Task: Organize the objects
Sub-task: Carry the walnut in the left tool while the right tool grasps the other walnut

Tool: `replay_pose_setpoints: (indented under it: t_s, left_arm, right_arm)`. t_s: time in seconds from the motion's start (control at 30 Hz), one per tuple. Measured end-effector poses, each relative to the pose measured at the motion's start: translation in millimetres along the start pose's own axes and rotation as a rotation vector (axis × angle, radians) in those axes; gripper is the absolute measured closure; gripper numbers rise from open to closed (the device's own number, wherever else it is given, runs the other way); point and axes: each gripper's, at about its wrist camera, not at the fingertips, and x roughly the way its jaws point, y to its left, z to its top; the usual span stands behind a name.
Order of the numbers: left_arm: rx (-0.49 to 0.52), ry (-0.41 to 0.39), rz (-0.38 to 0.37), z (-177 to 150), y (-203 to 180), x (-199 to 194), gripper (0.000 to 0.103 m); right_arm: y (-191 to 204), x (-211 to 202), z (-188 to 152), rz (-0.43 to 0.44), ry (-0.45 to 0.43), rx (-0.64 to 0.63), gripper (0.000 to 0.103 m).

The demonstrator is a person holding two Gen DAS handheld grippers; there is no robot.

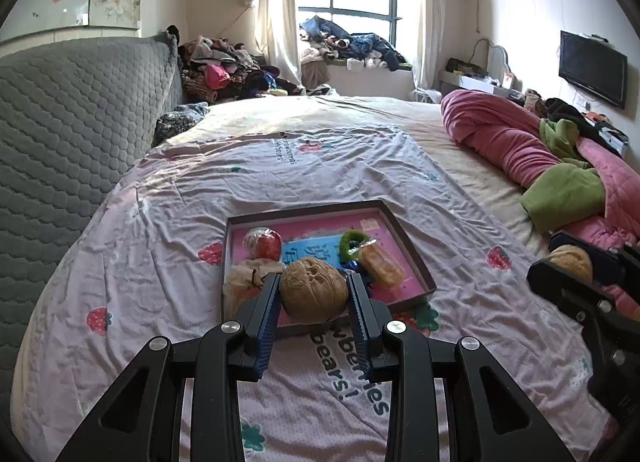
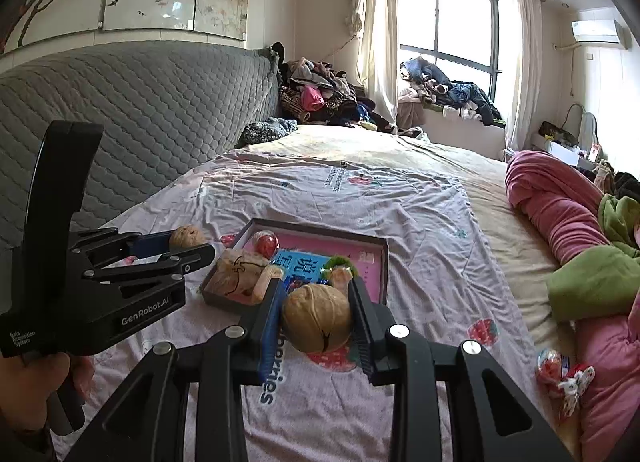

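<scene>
A walnut (image 1: 313, 294) sits between the blue-padded fingers of my left gripper (image 1: 314, 278), which is shut on it above the bed. My right gripper (image 2: 317, 290) is shut on a second walnut (image 2: 318, 322). Each view shows the other gripper: the right gripper (image 1: 576, 258) at the right edge, the left gripper (image 2: 188, 240) at the left, held by a hand. Just beyond both lies a shallow brown box (image 1: 408, 246) with a pink bottom. It holds a red foil ball (image 1: 266, 244), a green hair tie (image 1: 352, 240), an orange snack packet (image 1: 380, 266) and a beige pouch (image 1: 248, 276).
The bed has a pink strawberry-print sheet (image 1: 320, 166). A grey quilted headboard (image 1: 72, 122) runs along the left. A rolled pink quilt (image 1: 500, 134) and a green blanket (image 1: 560, 190) lie at the right. Wrapped sweets (image 2: 552, 366) rest by the quilt. Clothes are piled at the far end.
</scene>
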Motion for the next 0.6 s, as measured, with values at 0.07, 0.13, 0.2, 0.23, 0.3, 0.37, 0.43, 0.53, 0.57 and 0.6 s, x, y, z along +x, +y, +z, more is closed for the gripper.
replay_pose_setpoints:
  t_s: [0.07,0.13,0.2,0.23,0.3,0.37,0.43,0.53,0.57,0.6]
  left_arm:
    - [0.000,-0.002,0.001,3.1,0.4,1.9,0.069]
    - [0.003,-0.005,0.004,5.9,0.0,3.6,0.069]
    - [0.002,-0.004,0.002,9.2,0.5,5.7,0.069]
    - [0.003,-0.006,0.005,11.3,0.5,6.7,0.069]
    - [0.005,-0.005,0.004,14.7,0.8,8.3,0.069]
    - [0.005,-0.011,0.005,19.4,1.0,9.7,0.069]
    - [0.005,-0.015,0.010,23.8,1.6,12.0,0.069]
    - [0.008,-0.017,0.012,30.6,1.3,18.3,0.069]
    - [0.008,-0.016,0.010,32.4,1.4,21.3,0.069]
    - [0.007,-0.017,0.008,34.1,1.3,24.4,0.069]
  right_arm:
    - [-1.5,1.1,4.9,-0.002,-0.007,-0.001,0.070]
    - [-2.6,1.1,8.2,-0.003,-0.013,-0.004,0.070]
    - [-3.1,1.0,11.4,-0.005,-0.019,-0.008,0.070]
    - [-3.8,1.3,12.7,-0.005,-0.019,-0.008,0.070]
    - [-4.7,3.2,15.4,-0.004,-0.021,-0.009,0.070]
    - [-6.7,6.1,18.5,-0.003,-0.022,-0.009,0.070]
    - [-8.8,8.3,21.2,-0.002,-0.025,-0.008,0.070]
    - [-13.0,14.1,26.2,-0.005,-0.028,-0.008,0.070]
    - [-14.4,16.6,28.1,-0.005,-0.029,-0.009,0.070]
    - [-16.0,19.5,29.8,-0.007,-0.031,-0.008,0.070]
